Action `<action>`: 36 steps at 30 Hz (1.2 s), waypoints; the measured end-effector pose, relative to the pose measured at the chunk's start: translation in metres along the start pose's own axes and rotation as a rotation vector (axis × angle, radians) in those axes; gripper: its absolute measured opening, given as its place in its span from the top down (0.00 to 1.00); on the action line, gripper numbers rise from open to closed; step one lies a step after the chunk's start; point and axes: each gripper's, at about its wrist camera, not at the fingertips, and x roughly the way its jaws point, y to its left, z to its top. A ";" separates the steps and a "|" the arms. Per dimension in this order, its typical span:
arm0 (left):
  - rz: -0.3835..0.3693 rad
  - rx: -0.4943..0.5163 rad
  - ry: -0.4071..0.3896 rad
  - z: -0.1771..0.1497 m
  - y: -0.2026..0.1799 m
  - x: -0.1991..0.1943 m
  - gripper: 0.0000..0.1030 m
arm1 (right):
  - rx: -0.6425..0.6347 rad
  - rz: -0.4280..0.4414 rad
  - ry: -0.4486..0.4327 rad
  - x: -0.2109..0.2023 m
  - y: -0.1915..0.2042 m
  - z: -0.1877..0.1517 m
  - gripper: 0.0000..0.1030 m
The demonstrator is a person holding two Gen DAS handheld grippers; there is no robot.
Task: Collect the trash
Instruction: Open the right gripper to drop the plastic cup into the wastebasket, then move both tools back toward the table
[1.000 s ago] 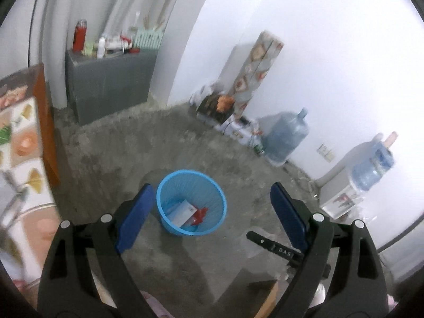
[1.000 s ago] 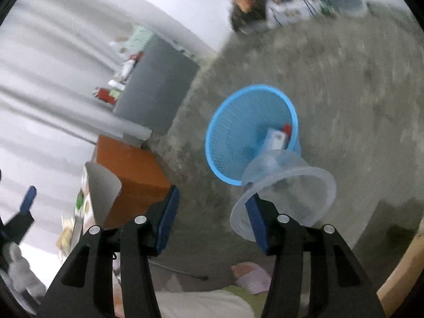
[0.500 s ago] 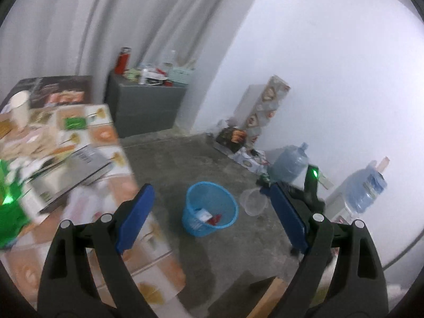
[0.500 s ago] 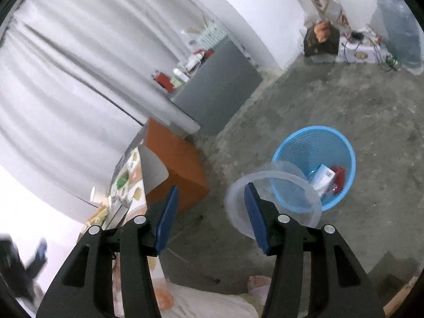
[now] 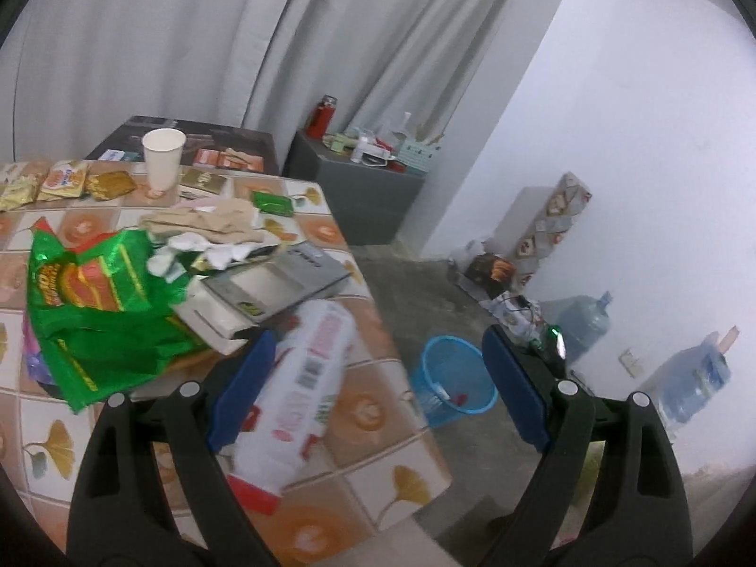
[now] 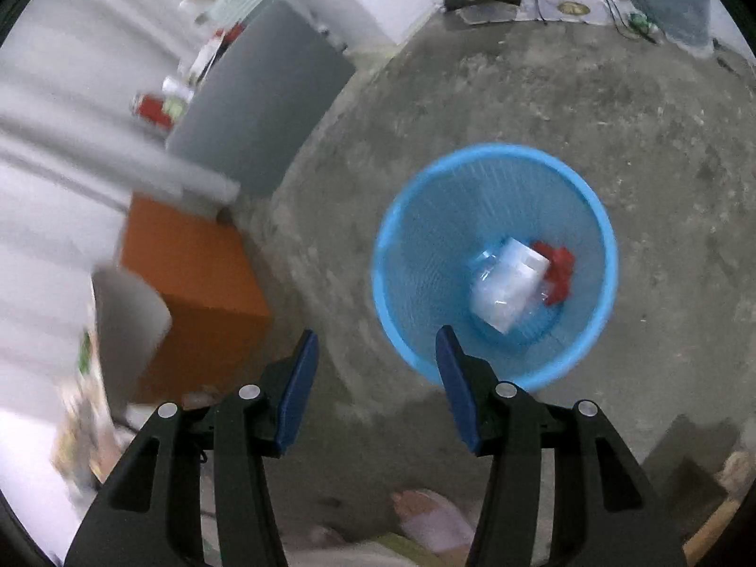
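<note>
A blue mesh bin [image 6: 496, 255] stands on the concrete floor, holding a white packet, a clear plastic cup [image 6: 510, 283] and something red. My right gripper [image 6: 378, 359] is open and empty just above the bin's near rim. In the left wrist view the bin [image 5: 451, 378] sits on the floor beyond the table corner. My left gripper [image 5: 378, 382] is open and empty above a white and red wrapper [image 5: 302, 387] on the tiled table [image 5: 387, 468]. A green snack bag [image 5: 94, 302] lies to its left.
The table also carries a paper cup [image 5: 163, 158], gold snack packets [image 5: 61, 182], crumpled paper [image 5: 208, 236] and a grey box [image 5: 274, 283]. A grey cabinet [image 5: 364, 189] stands by the curtain. Water jugs [image 5: 583, 326] stand at the right wall. An orange table side [image 6: 198, 293] shows left of the bin.
The clear cup left my right gripper and now lies in the bin; that gripper moved over the bin. My left gripper swung left from the bin to above the table.
</note>
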 end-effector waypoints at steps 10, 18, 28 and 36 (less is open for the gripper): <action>-0.051 0.071 -0.074 -0.011 -0.009 -0.030 0.18 | -0.261 -0.053 -0.317 -0.152 0.065 -0.147 0.23; -0.054 0.080 -0.104 -0.009 -0.020 -0.080 0.17 | -0.502 -0.015 -0.619 -0.256 0.160 -0.242 0.06; 0.037 0.051 -0.214 -0.011 -0.004 -0.138 0.17 | -0.683 0.127 -0.636 -0.286 0.244 -0.294 0.06; 0.114 0.030 -0.254 -0.002 0.022 -0.149 0.17 | -0.736 0.224 -0.662 -0.298 0.277 -0.312 0.06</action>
